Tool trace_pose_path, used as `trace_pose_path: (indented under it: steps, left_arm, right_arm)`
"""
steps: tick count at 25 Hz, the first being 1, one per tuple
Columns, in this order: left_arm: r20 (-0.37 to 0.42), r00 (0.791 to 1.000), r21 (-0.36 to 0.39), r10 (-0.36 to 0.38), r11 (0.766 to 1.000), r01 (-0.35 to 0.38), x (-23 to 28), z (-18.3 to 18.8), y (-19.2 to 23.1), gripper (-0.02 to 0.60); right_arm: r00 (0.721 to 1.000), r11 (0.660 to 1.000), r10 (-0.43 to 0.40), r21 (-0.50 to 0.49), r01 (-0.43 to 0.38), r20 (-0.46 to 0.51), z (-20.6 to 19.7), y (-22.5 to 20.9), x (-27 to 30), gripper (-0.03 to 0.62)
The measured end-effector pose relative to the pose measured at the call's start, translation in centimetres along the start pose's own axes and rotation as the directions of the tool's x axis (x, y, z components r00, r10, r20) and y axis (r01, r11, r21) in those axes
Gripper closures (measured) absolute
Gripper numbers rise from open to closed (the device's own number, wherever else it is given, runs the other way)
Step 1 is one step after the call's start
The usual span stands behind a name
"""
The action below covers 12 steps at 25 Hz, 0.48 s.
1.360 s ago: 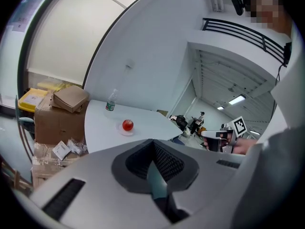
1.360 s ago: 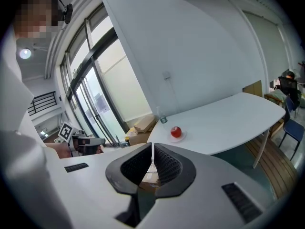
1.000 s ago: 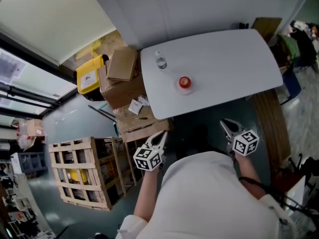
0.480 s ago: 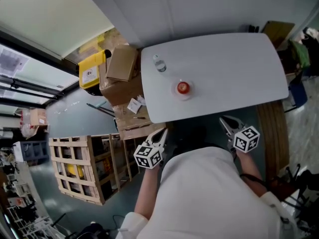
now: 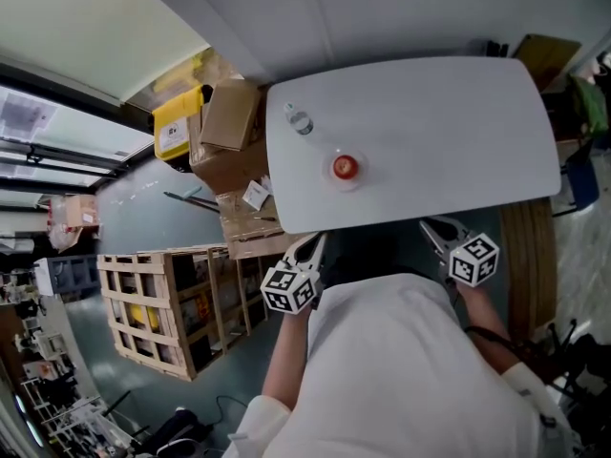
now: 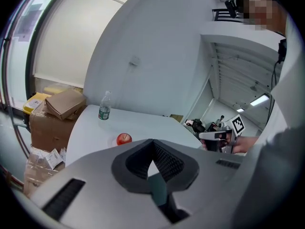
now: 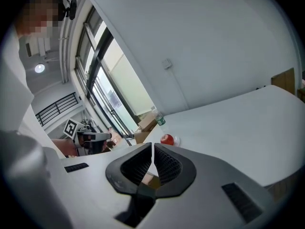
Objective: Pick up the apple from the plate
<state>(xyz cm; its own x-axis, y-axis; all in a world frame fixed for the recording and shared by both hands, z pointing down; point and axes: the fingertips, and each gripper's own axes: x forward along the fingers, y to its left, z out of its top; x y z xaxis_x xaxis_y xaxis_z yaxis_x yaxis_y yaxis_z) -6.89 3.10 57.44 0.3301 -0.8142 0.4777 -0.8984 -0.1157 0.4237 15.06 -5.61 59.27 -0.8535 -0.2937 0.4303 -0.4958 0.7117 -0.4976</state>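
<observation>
A red apple (image 5: 345, 166) sits on a small white plate (image 5: 346, 179) near the middle-left of the white table (image 5: 449, 132). Both grippers hang just short of the table's near edge, apart from the apple. My left gripper (image 5: 318, 242) is shut with nothing in it, and the apple (image 6: 124, 139) lies ahead of its jaws, slightly left. My right gripper (image 5: 430, 227) also has its jaws together and empty, with the apple (image 7: 167, 139) and plate (image 7: 176, 141) ahead of it. Each gripper view shows the other gripper at the side: the right gripper (image 6: 217, 138) and the left gripper (image 7: 90, 137).
A clear water bottle (image 5: 298, 120) stands on the table's far left corner. Cardboard boxes (image 5: 234, 122), a yellow bin (image 5: 177, 132) and a wooden crate (image 5: 158, 308) crowd the floor left of the table. A wooden bench (image 5: 525, 256) stands at the right. A white wall runs behind the table.
The table has drawn closer in the head view, and both grippers have moved forward toward its near edge. Both stay shut, and the apple and bottle have not moved.
</observation>
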Motion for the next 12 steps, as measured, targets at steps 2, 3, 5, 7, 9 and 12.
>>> trace_pose_path:
  steps: [2, 3, 5, 7, 9, 12]
  left_arm:
    - [-0.014, 1.0, 0.011, -0.003, 1.0, 0.003, 0.7, 0.2, -0.2, 0.58]
    - [-0.023, 1.0, 0.021, -0.005, 1.0, 0.006, 1.1, 0.3, -0.2, 0.58]
    - [-0.047, 0.999, 0.048, -0.007, 0.999, 0.009, 1.7, 0.5, -0.2, 0.58]
    - [-0.067, 0.998, 0.076, -0.012, 0.997, 0.018, 2.4, 0.7, 0.0, 0.58]
    - [-0.075, 0.997, 0.094, -0.03, 0.995, 0.037, 3.1, 1.1, 0.4, 0.58]
    - [-0.078, 0.995, 0.097, -0.061, 0.993, 0.068, 4.3, 1.5, 1.0, 0.58]
  right_arm:
    - [1.0, 1.0, -0.002, 0.014, 0.002, 0.006, 0.1, -0.5, 0.1, 0.556]
    - [1.0, 1.0, -0.004, 0.021, 0.004, 0.008, 0.1, -0.7, 0.2, 0.554]
    - [1.0, 0.999, -0.009, 0.033, 0.009, 0.009, 0.0, -1.0, 0.3, 0.556]
    - [1.0, 0.999, -0.015, 0.044, 0.015, 0.009, -0.1, -1.2, 0.4, 0.554]
    - [1.0, 0.998, -0.027, 0.053, 0.026, 0.005, -0.3, -1.3, 0.6, 0.555]
    - [0.998, 0.996, -0.062, 0.063, 0.062, 0.002, -0.3, -1.8, 0.5, 0.556]
